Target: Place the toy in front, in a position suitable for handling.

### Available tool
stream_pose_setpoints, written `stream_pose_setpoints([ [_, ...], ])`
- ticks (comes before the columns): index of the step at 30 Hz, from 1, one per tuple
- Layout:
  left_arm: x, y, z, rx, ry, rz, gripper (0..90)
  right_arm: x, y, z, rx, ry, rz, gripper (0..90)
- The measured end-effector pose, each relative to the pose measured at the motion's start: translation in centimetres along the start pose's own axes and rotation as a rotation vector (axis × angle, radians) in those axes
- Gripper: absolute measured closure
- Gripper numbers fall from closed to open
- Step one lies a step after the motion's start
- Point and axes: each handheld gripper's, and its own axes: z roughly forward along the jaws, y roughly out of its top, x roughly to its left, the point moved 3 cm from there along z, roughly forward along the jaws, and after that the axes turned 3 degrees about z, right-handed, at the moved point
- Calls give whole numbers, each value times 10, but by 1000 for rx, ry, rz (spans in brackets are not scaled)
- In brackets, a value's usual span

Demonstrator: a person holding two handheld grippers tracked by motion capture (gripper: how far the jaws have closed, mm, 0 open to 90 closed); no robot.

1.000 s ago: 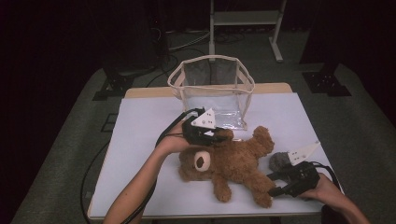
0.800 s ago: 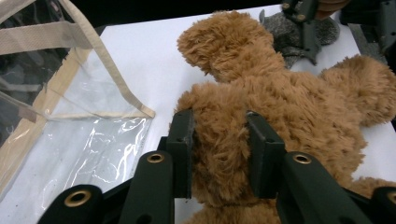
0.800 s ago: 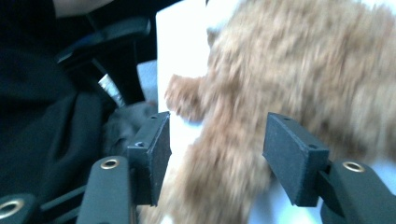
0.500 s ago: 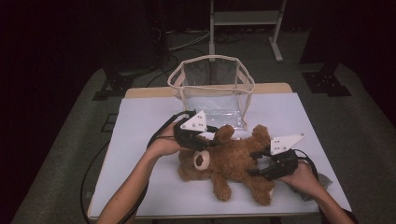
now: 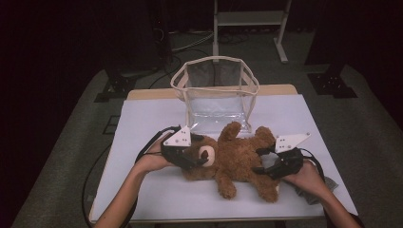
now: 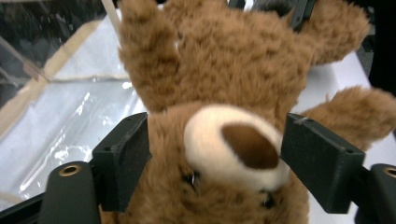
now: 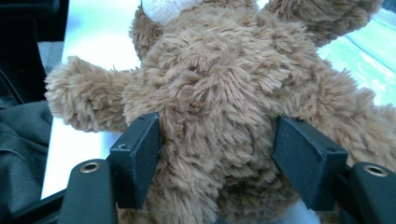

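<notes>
A brown teddy bear (image 5: 237,154) lies on its back across the white table (image 5: 147,118), head to the left. My left gripper (image 5: 202,156) stands at the head. In the left gripper view its jaws have just been opening and flank the bear's head (image 6: 224,154), with the pale muzzle between them and the pads only brushing the fur. My right gripper (image 5: 261,160) is at the bear's lower body. Its jaws have also just been opening and straddle the furry belly (image 7: 219,93) without squeezing it.
A clear plastic bag with a cream rim (image 5: 216,90) stands open just behind the bear. A dark grey cloth (image 5: 309,194) lies under my right hand at the table's right front. Dark floor and stands surround the table.
My left gripper came down and to the left, from above the bear's arm to its head, and its jaws opened. My right gripper moved left from the grey cloth onto the bear's lower body.
</notes>
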Motion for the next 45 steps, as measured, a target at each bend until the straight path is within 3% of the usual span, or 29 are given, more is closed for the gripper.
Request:
stream_pose_setpoints([
  [3,-3,-6,5,-3,-9,-5,195,0,1,0,5,-11,-5,294],
  [6,-8,-13,11,-3,4,25,160,-2,-1,1,-4,-9,8,290],
  [8,-10,-15,15,-2,32,50,134,-3,-2,4,-12,-3,14,288],
  [10,-10,-16,20,-5,59,44,137,-4,-3,6,-17,3,22,290],
  [13,-9,-17,23,-4,77,34,173,-6,-4,7,-22,9,35,295],
  [15,-9,-17,24,-6,85,19,271,-7,-4,9,-31,15,43,314],
  [21,-13,-17,23,-21,121,13,346,-9,-5,10,-48,57,78,494],
  [23,-13,-14,21,-12,119,16,355,-7,-1,8,-48,70,74,593],
  [31,-17,-6,9,21,73,13,360,0,7,7,-40,126,77,635],
  [34,-21,-3,0,17,49,-6,361,7,11,8,-43,153,77,651],
  [37,-25,-2,-8,34,35,-34,362,12,15,10,-39,167,60,645],
  [40,-30,-9,-9,82,51,-42,360,13,15,14,-32,153,50,588],
  [43,-32,-14,-11,66,61,-75,353,8,15,10,-38,139,73,465],
  [45,-33,-16,-12,61,62,-80,345,6,12,4,-18,102,89,370],
])
